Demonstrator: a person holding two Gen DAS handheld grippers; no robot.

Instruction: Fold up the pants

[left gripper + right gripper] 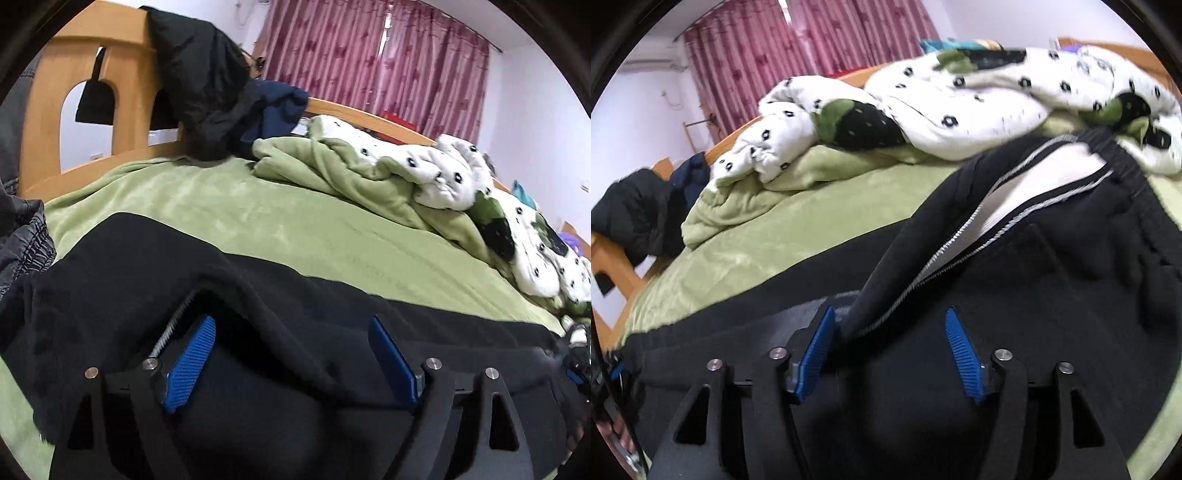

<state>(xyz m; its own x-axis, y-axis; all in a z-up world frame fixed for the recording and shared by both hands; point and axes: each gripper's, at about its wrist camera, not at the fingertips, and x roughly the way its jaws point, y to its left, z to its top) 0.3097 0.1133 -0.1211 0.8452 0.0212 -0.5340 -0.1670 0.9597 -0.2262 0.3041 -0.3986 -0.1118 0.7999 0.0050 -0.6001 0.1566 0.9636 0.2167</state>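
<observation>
Black pants (147, 266) lie spread across the green blanket (258, 206), right under both grippers. In the right wrist view the pants (1052, 295) show a white side stripe (1015, 206) and an elastic waistband (1126, 173) at the far right. My left gripper (291, 321) stands open, its blue pads (192, 362) wide apart with a ridge of black cloth draped loosely between them. My right gripper (890, 312) is open too; a fold of the striped edge runs between its jaws and rests against the left pad (816, 354), free of the other pad.
A crumpled white duvet (960, 110) with black spots and a bunched green blanket (332, 166) fill the far side of the bed. A black jacket (199, 81) hangs over the wooden bed end (122, 48). Grey jeans (22, 240) lie at the left edge. Pink curtains (369, 55) hang behind.
</observation>
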